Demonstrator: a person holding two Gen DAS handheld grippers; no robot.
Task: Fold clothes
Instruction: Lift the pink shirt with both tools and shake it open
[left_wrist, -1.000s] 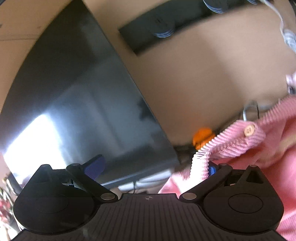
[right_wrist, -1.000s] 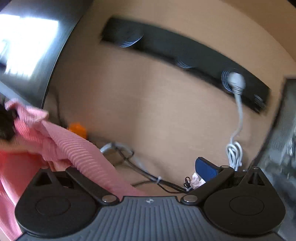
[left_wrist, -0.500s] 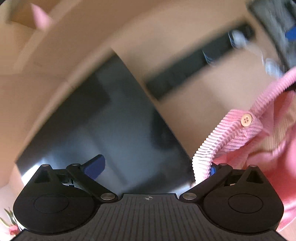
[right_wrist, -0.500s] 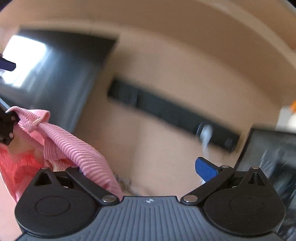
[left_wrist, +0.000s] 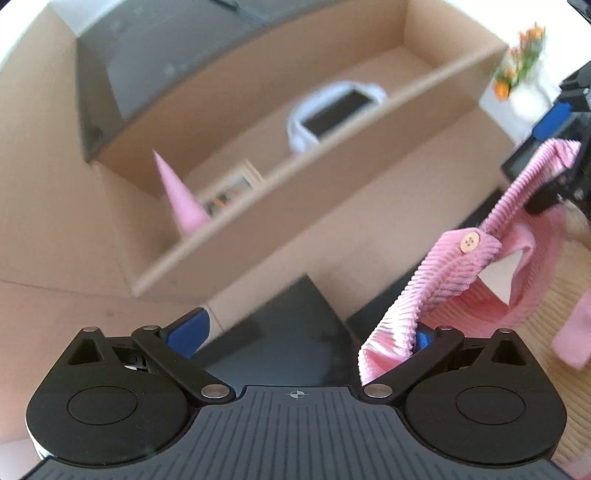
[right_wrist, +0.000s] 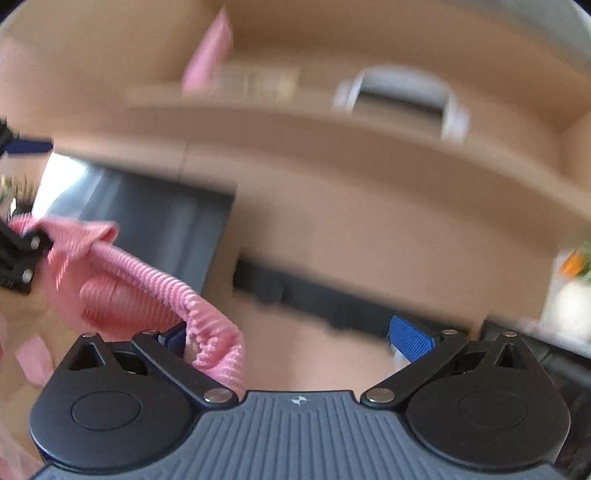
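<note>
A pink ribbed garment (left_wrist: 461, 266) with a wooden button (left_wrist: 470, 240) hangs stretched in the air between my two grippers. In the left wrist view its hem drapes over my right finger (left_wrist: 421, 338); the left gripper (left_wrist: 304, 332) stands wide open, its left finger (left_wrist: 188, 328) bare. The right gripper's body (left_wrist: 561, 155) shows at the far right with the garment's other end on it. In the right wrist view the garment (right_wrist: 147, 291) hangs over my left finger (right_wrist: 175, 338); the right gripper (right_wrist: 291, 336) also stands wide open.
A wooden wall shelf (left_wrist: 295, 177) holds a pink cone (left_wrist: 181, 199), a small picture frame (left_wrist: 229, 188) and a white device (left_wrist: 332, 110). A dark screen (left_wrist: 280, 339) and a black power strip (right_wrist: 314, 299) sit below. A flower vase (left_wrist: 521, 92) stands at the right.
Both grippers have swung upward, lifting the garment. The view has climbed from the dark screen and power strip to the wall shelf. The garment stays draped on the same fingers.
</note>
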